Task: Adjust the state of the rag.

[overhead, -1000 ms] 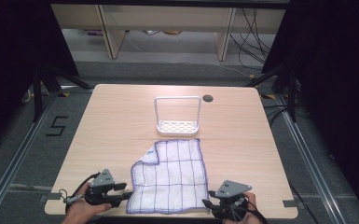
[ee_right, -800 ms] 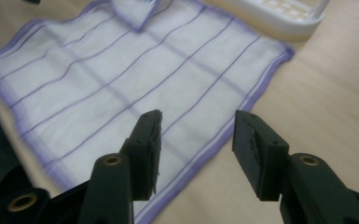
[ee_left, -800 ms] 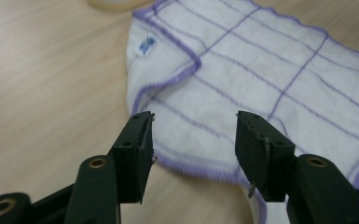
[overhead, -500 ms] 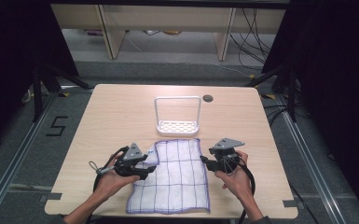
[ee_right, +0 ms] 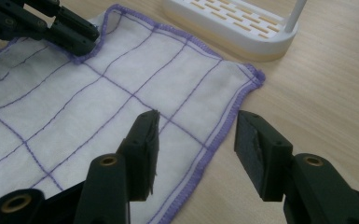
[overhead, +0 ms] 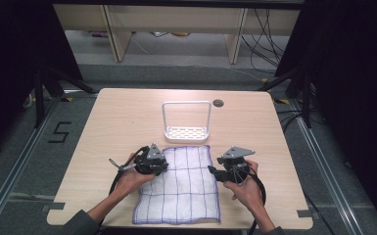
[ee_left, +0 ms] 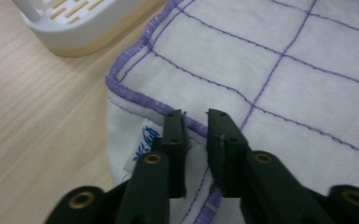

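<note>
1. A white cloth with purple lines is seen lying flat on the table, just in front of the white rack.
2. The cloth looks spread out already, but one corner near the rack is folded over, so some work is judged to be left.
3. The left gripper is held low at that folded corner, beside the small blue label. Its jaws are almost together, and the purple edge sits between them, but a real pinch cannot be told.
4. The right gripper is held over the cloth's other edge near the rack, with its jaws wide apart and nothing held.
5. Both hands are kept close to the table, one at each side of the cloth.
</note>
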`<state>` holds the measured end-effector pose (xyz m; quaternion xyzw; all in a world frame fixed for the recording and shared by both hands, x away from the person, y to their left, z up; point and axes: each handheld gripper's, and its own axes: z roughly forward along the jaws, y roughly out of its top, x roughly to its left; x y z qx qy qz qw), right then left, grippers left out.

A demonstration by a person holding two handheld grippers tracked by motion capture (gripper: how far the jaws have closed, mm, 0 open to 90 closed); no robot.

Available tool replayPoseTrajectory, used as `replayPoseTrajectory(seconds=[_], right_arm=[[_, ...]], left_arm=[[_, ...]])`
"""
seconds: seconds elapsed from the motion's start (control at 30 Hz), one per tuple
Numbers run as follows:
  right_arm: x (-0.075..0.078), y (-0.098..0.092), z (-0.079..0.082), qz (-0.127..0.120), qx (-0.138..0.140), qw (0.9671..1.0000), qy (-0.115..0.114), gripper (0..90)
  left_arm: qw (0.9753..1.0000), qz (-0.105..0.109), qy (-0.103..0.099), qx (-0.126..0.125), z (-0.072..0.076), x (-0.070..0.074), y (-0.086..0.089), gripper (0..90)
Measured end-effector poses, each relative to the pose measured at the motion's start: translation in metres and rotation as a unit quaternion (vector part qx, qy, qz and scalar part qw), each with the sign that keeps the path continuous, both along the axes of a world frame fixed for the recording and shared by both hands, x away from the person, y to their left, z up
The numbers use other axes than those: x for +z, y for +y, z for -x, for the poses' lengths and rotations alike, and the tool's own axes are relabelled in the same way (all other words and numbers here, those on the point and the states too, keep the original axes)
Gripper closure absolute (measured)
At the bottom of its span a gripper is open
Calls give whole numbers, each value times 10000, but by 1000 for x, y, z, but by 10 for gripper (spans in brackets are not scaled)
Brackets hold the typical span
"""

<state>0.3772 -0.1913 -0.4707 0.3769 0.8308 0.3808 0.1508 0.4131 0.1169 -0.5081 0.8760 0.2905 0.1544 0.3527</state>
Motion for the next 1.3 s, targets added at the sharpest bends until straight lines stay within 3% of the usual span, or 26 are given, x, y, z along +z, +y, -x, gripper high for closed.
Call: replayPoseTrajectory(seconds=[0.07, 0.17, 0.23, 0.3, 0.4, 0.57, 0.6, 0.7, 0.77, 0.83, 0.9, 0.93, 0.97, 1.0, 1.07, 1.1, 1.17, 1.27, 1.3], right_arm=[[0, 0, 1, -28, -55, 10000, 75, 509], [-2, -2, 1, -17, 2, 10000, 26, 514], [-2, -2, 2, -36, -36, 9999, 93, 514], [-3, -3, 2, -38, -2, 10000, 75, 514], [-4, -3, 2, -74, -30, 9999, 86, 513], [-5, -1, 3, -52, 8, 9999, 152, 511], [-4, 0, 4, -94, -16, 9997, 228, 511], [-4, 0, 4, -95, 17, 9998, 179, 510], [-5, 0, 4, -48, 24, 9998, 169, 508], [-6, 0, 3, -56, 40, 9998, 170, 505], [-4, -1, 4, -86, -49, 9996, 264, 503], [-6, -2, 3, -58, -15, 9998, 205, 503], [-5, -2, 3, -97, -2, 9996, 272, 503], [-7, -2, 1, -55, 47, 9998, 173, 503], [-7, -2, 2, -107, -17, 9995, 285, 502], [-7, -2, 3, -118, -30, 9994, 324, 502], [-7, -2, 3, -136, -60, 9993, 355, 502], [-8, -3, 2, -121, -18, 9996, 244, 502], [-7, -3, 2, -155, -73, 9993, 324, 503]], left_arm=[[10000, 26, -72, -19, 0, 3, 4, 889], [9999, 87, -134, 56, -4, 12, 14, 893], [9993, 364, 20, 108, -5, 17, 23, 893], [9991, 417, 23, 102, -1, 20, 26, 876], [9994, 331, 63, -43, 6, 21, 28, 743], [9998, 129, 42, -131, 11, 22, 35, 618], [9999, 88, 49, -126, 11, 21, 37, 600], [9998, -101, 12, -152, 11, 15, 37, 558], [9997, -68, 35, -224, 13, 13, 34, 559], [9994, -157, -34, -312, 14, 12, 31, 569], [9991, -114, -42, -396, 15, 13, 28, 586], [9988, -125, -35, -482, 15, 12, 27, 609], [9986, -203, -69, -482, 14, 11, 26, 618], [9986, -245, -32, -473, 13, 10, 25, 635], [9984, -255, 42, -507, 10, 5, 24, 676], [9984, -316, -53, -466, 7, 3, 25, 712], [9988, -277, -43, -392, 6, 4, 27, 830], [9997, -91, -83, -231, 1, 9, 38, 861], [9998, 10, -60, -171, -2, 12, 44, 861]])
